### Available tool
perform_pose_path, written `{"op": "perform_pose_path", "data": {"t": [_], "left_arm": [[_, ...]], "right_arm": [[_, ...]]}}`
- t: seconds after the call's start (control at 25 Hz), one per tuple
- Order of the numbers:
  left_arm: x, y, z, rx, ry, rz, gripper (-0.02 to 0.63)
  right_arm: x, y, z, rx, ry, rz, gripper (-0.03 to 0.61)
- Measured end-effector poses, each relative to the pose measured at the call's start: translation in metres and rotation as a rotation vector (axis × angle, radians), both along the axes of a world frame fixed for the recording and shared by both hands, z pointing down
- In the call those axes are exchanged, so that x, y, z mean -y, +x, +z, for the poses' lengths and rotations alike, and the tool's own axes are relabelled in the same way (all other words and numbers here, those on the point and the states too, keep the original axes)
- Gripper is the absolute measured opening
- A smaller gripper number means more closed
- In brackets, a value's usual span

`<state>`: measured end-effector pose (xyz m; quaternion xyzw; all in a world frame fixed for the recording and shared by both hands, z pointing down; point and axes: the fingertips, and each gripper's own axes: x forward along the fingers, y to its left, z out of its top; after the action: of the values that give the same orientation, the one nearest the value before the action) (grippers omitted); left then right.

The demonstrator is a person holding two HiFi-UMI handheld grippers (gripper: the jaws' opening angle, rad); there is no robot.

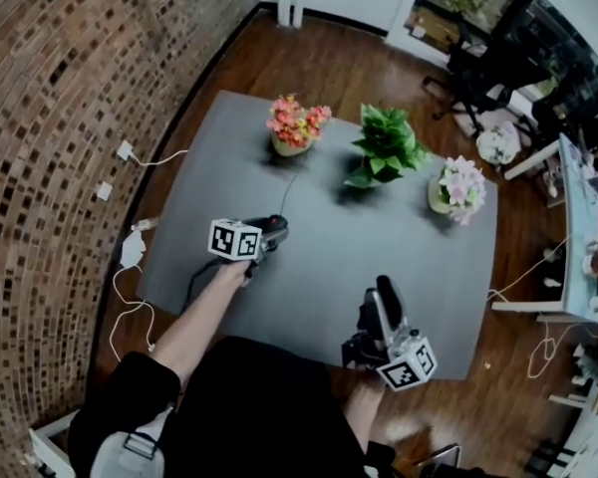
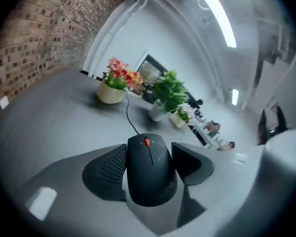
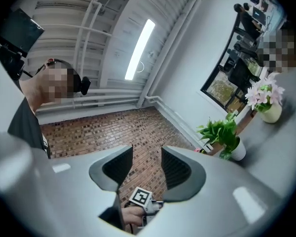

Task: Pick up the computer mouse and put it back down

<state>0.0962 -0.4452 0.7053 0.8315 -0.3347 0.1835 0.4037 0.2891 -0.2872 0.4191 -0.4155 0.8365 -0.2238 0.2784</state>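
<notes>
The black computer mouse [image 2: 149, 169] with a red scroll wheel sits between the jaws of my left gripper [image 2: 149, 152], and both pads press its sides. In the head view that gripper [image 1: 269, 233] is low over the left part of the grey table [image 1: 429, 267], with the mouse [image 1: 277, 225] at its tip. I cannot tell whether the mouse touches the table. Its thin cable [image 2: 129, 115] runs away toward the flower pots. My right gripper [image 1: 384, 302] hovers near the table's front edge, tilted upward. Its jaws [image 3: 147, 168] stand open with nothing between them.
Three pots stand along the far side of the table: red and pink flowers [image 1: 296, 127], a green plant [image 1: 384, 147], pale pink flowers [image 1: 458, 189]. A brick wall [image 1: 50, 118] is on the left, with white cables [image 1: 130, 257] on the floor beside the table.
</notes>
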Motion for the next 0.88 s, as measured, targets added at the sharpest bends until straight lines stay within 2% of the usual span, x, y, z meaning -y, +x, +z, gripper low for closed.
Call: {"op": "perform_pose_path", "data": {"t": [0.08, 0.2, 0.32, 0.4, 0.52, 0.68, 0.76, 0.84, 0.88], "left_arm": [[0.023, 0.001, 0.044, 0.134, -0.015, -0.051, 0.287], [0.046, 0.005, 0.078, 0.257, -0.035, -0.097, 0.287], [0.068, 0.002, 0.094, 0.449, 0.039, -0.076, 0.287], [0.074, -0.001, 0.109, 0.533, 0.049, -0.062, 0.287], [0.072, -0.004, 0.125, 0.581, 0.037, -0.06, 0.287], [0.069, 0.003, 0.128, 0.604, 0.063, -0.07, 0.287], [0.069, 0.006, 0.126, 0.596, 0.099, -0.072, 0.288], [0.063, -0.004, 0.12, 0.556, 0.138, -0.086, 0.355], [0.057, -0.013, 0.115, 0.521, 0.154, -0.099, 0.357]], "right_arm": [[0.002, 0.017, 0.008, 0.012, -0.01, 0.01, 0.156], [0.001, 0.027, 0.013, 0.008, -0.019, 0.015, 0.156], [-0.002, 0.028, 0.013, 0.007, -0.022, 0.025, 0.156], [-0.004, 0.028, 0.012, 0.007, -0.025, 0.031, 0.156], [-0.007, 0.03, 0.011, 0.002, -0.025, 0.034, 0.156], [-0.006, 0.04, 0.012, -0.002, -0.029, 0.036, 0.156], [-0.005, 0.04, 0.011, -0.005, -0.029, 0.03, 0.156], [-0.006, 0.029, 0.008, -0.013, -0.027, 0.023, 0.156], [-0.007, 0.019, 0.005, -0.02, -0.027, 0.018, 0.156]]}}
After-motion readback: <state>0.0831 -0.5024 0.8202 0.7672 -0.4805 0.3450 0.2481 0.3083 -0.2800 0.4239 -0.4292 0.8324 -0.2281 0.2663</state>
